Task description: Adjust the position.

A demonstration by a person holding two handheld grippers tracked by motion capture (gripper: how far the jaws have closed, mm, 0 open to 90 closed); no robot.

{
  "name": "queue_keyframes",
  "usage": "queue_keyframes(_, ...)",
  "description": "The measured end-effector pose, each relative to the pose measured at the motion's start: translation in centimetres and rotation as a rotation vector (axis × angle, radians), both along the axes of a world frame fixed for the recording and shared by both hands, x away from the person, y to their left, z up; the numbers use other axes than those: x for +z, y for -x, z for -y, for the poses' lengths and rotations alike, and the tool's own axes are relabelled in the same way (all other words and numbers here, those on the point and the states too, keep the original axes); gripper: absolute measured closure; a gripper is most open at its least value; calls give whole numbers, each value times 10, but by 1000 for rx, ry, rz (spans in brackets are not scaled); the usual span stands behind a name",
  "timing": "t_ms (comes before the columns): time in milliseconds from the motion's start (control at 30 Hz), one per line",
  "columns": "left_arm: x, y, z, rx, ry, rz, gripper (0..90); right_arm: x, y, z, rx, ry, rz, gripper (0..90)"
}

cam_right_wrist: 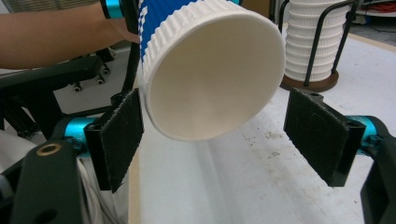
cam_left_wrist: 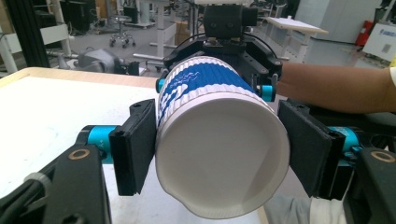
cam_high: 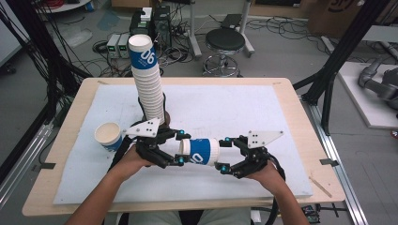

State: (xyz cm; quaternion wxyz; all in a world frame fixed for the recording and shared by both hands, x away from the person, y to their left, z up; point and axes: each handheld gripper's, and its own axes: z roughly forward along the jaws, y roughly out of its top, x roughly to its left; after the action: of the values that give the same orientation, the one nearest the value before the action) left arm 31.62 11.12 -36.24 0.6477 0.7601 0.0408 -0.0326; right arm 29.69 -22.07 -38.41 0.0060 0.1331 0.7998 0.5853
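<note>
A blue-and-white ribbed paper cup (cam_high: pixel 202 151) lies sideways in the air above the white mat (cam_high: pixel 234 108). My left gripper (cam_high: pixel 180 147) is shut on its left end; in the left gripper view both black pads (cam_left_wrist: pixel 136 147) press against the cup (cam_left_wrist: pixel 219 140). My right gripper (cam_high: pixel 224 153) stands open around the cup's other end. In the right gripper view the cup's white round end (cam_right_wrist: pixel 210 74) hangs between and slightly above the pads (cam_right_wrist: pixel 119 137), which stand apart from it. My right gripper (cam_right_wrist: pixel 215 135) holds nothing.
A tall leaning stack of the same cups (cam_high: pixel 146 79) stands in a wire holder at the mat's back left, just behind my left hand; the stack (cam_right_wrist: pixel 310 42) is beyond the right jaw. A single upright cup (cam_high: pixel 109 135) stands at the left. A stool (cam_high: pixel 225 42) is past the table.
</note>
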Motion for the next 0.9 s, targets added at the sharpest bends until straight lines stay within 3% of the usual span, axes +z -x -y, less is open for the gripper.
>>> queue_keyframes(267,0,1,4,-39,49,-11,309,-2,0,-5,41,-43,-32,168)
queue_keyframes(467,-1,2,8,-53,48,-12,309,-4,0,-10,73,-39,-50,169)
queue_keyframes(533,-2,1,8,-53,49,-15,309,-4,0,-10,78,-32,-52,181)
queue_keyframes(733,-2,0,7,-51,53,-14,319,-1,-1,-4,80,-73,-36,261)
queue_keyframes(900,-4,0,7,-48,35,-14,320,-1,0,-3,88,-57,-31,300)
